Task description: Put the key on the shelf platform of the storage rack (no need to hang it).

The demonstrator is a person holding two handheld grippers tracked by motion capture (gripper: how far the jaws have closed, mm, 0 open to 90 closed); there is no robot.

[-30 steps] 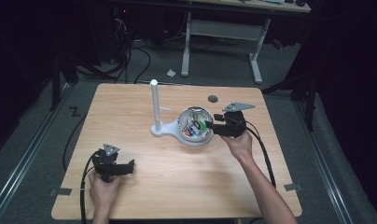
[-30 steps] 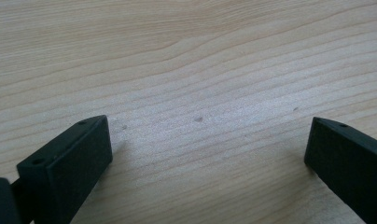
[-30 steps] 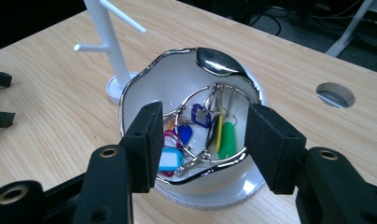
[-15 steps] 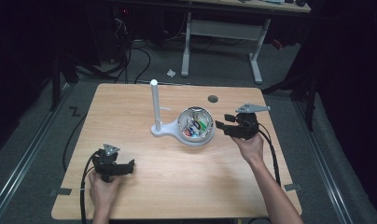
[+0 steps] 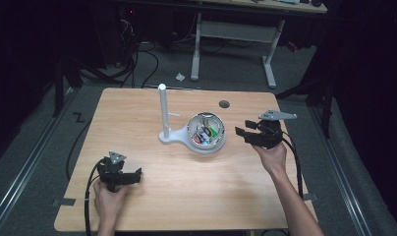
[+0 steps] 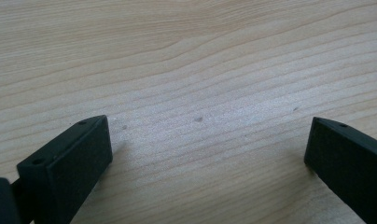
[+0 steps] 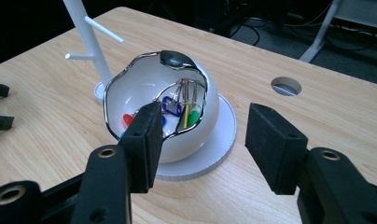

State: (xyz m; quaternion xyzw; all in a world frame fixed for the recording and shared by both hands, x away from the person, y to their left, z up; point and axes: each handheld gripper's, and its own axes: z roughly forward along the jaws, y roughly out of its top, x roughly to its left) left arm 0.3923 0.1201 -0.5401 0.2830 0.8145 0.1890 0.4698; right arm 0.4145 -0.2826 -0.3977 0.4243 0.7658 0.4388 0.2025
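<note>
Jaws of the right gripper (image 5: 241,131) stood spread with nothing between them; in the right gripper view the two black pads (image 7: 147,142) framed open air, with the white bowl (image 7: 203,116) beyond them. Jaws of the left gripper (image 5: 136,173) were likewise spread wide and empty; the left gripper view showed bare wood grain of the table (image 6: 200,70) between them.

The right gripper was held level, just to the right of the bowl in the high view and apart from it, its jaws pointing toward the bowl. A grey three-cornered plate (image 5: 276,115) sat on top of it, and a cable (image 5: 296,162) trailed back along the person's forearm.

The bowl (image 5: 206,133) stood near the middle of the table (image 5: 137,108) on a round white base (image 7: 224,140). Its rim carried a wavy metal edge. Inside lay a cluster of small coloured tags (image 7: 175,109) in red, blue, green and yellow on metal rings; the exact count could not be read.

A white upright post (image 5: 162,110) with short side pegs stood on the same white base, just to the left of the bowl in the high view.

The left gripper rested low near the front left part of the table, well apart from the bowl and post. A round hole (image 5: 224,104) in the tabletop lay behind the bowl.
</note>
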